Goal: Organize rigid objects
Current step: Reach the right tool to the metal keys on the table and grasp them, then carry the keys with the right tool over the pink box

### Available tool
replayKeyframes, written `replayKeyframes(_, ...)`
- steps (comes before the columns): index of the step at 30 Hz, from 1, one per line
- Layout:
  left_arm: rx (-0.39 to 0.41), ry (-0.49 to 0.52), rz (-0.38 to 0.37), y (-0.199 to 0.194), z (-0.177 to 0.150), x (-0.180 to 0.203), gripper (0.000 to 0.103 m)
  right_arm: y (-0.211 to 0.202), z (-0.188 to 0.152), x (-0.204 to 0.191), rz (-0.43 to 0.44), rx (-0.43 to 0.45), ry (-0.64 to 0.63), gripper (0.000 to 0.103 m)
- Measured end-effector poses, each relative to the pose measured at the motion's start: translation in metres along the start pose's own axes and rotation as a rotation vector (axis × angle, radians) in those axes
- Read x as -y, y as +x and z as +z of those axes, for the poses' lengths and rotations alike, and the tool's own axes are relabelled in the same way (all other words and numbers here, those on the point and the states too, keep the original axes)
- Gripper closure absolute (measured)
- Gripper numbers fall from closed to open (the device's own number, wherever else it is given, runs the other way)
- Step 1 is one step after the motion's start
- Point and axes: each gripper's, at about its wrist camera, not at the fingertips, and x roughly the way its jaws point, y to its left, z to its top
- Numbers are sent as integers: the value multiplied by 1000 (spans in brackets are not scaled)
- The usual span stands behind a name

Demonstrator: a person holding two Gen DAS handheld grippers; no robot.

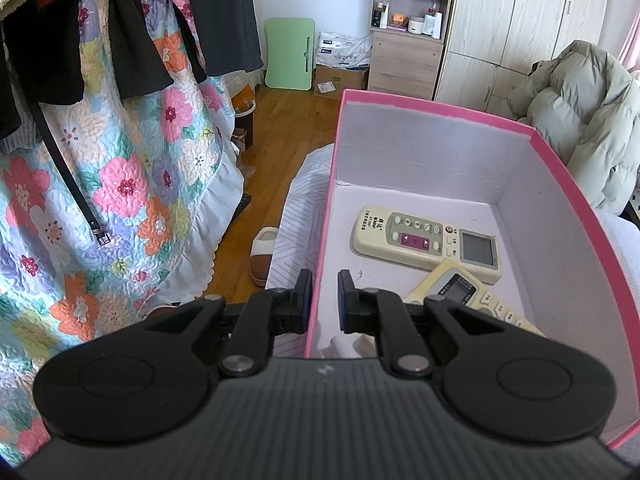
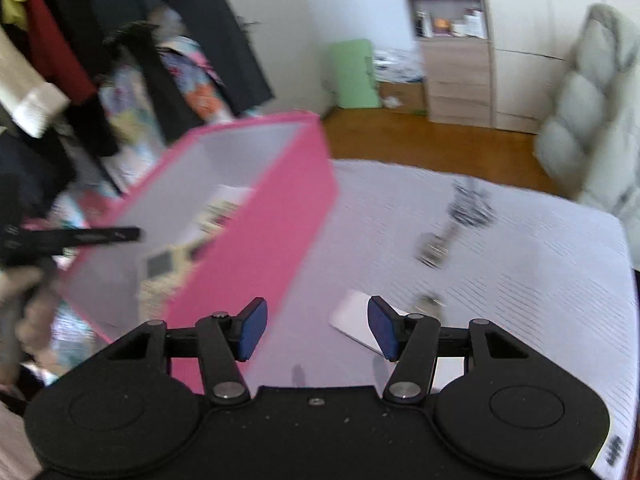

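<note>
A pink box point(image 1: 440, 104) with a white inside sits on the striped bed sheet. Two cream remote controls lie in it, one flat point(image 1: 428, 240) and one angled point(image 1: 476, 300) over it. My left gripper point(image 1: 325, 300) is shut on the box's left wall, one finger outside, one inside. In the right wrist view the box point(image 2: 256, 240) is tilted and blurred at the left. My right gripper point(image 2: 318, 330) is open and empty above the sheet, beside a white flat object point(image 2: 356, 320). A blurred dark-and-silver object point(image 2: 452, 228) lies farther back on the bed.
A floral quilt point(image 1: 120, 184) and dark clothes point(image 1: 132, 40) hang at the left. A wooden floor with a slipper point(image 1: 262, 256) lies beyond the bed edge. A puffy jacket point(image 1: 580, 120) sits at the right. A shelf unit point(image 1: 408, 32) and wardrobe stand at the back.
</note>
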Motion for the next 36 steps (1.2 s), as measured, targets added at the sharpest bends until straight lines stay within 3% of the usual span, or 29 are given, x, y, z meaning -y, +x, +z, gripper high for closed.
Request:
replayKeyframes(5,1,3,-1,-1,0,0,93,4,-9,22,-153,13,1,42)
replayKeyframes(16,15,4,-3,-3,-1,-1,93,41,-7,60,-184,36,176,62)
replayKeyframes(18,14,3,-4,-3,-2,0,93,53,-5,60,-195,29,168,73)
replayKeyframes(19,15,3,-4,-3,-1,0,93,58,-5,61,-200,20,177,94)
replayKeyframes(21,14,3,-4,-3,-1,0,93,60,-5,64,-206,39,212,98)
replayKeyframes(28,14,-2,3,-2,0,-1,93,21,10,51,-145,180,219,98)
replayKeyframes(32,12,4,7,-2,1,-1,93,0,23,27,-129,229,142,98)
replayKeyframes(36,13,2,6,-3,1,0,93,-18,32,9,-24,253,130,98)
